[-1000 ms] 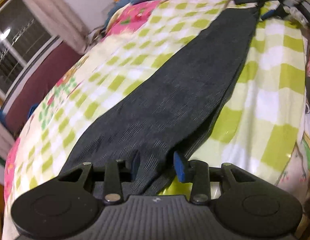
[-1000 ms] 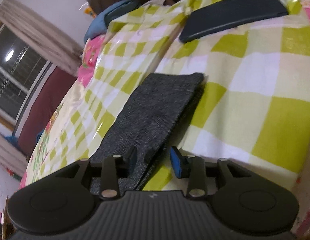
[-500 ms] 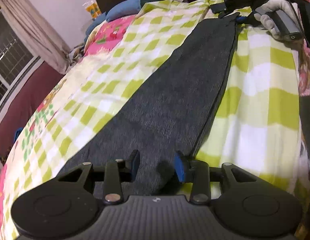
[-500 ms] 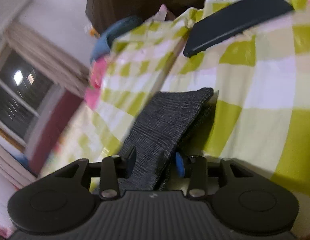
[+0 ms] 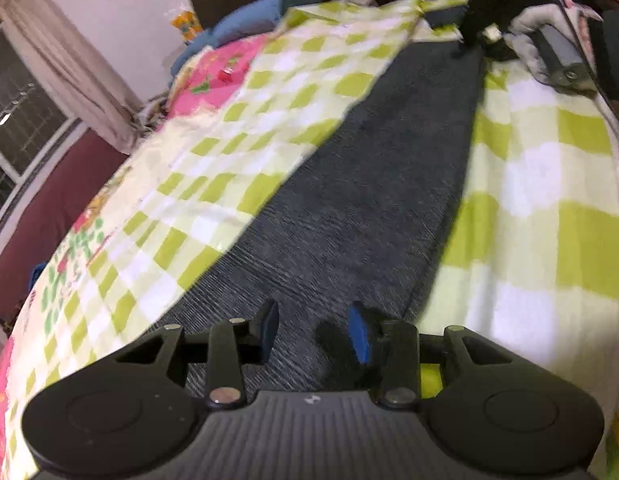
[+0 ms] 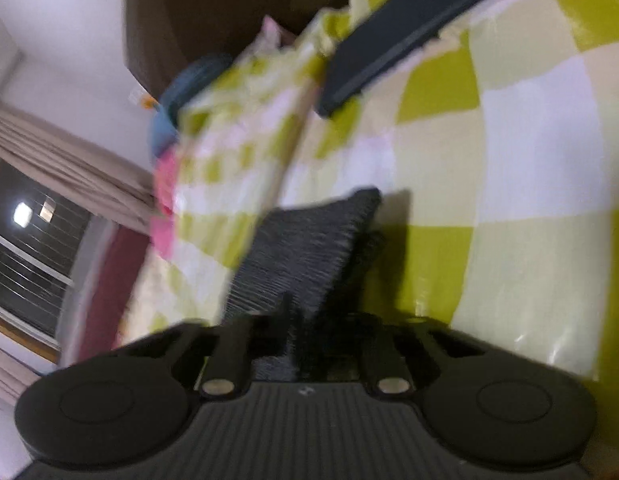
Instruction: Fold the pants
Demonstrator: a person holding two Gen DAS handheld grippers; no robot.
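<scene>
Dark grey pants [image 5: 373,184] lie stretched along a green-and-white checked bedspread [image 5: 549,200]. My left gripper [image 5: 313,330] is open, its fingers straddling the near end of the pants low over the cloth. My right gripper [image 5: 475,36] shows at the far end of the pants, held by a gloved hand. In the right wrist view, which is blurred, the right gripper [image 6: 305,320] is shut on the pants' end [image 6: 309,248], which stands lifted off the bedspread [image 6: 529,160].
A second dark folded garment [image 6: 421,28] lies near the headboard. A blue pillow [image 5: 253,24] and pink floral bedding [image 5: 205,80] are at the far left. A window with a curtain [image 5: 65,64] is on the left wall.
The right gripper has closed on the pants' end and lifted it. The left gripper has tilted and stayed open over the near end.
</scene>
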